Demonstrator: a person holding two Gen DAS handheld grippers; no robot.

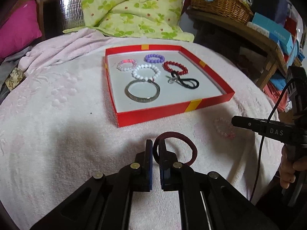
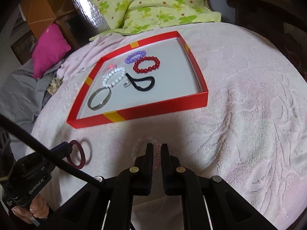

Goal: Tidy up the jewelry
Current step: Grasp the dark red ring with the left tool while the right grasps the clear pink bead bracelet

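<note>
bed: pink blanket (image 1: pixel 57 88) | green quilt (image 1: pixel 130 7) (clover print) | wicker basket (image 1: pixel 220 2)

Both wrist views down toward tray (image 1: pixel 172 113)

We are seeing a red tray (image 1: pixel 172 111) with yellow stripes, purple (image 1: pixel 154 58), white (image 1: pixel 146 71) and red bracelets (image 1: pixel 175 68), and a green clover-print quilt (image 1: pixel 130 7).

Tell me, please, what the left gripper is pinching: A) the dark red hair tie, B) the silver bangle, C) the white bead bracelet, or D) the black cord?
A: the left gripper is shut on the dark red hair tie above the blanket, while the white bead bracelet, silver bangle and black cord all lie in the red box.
</note>
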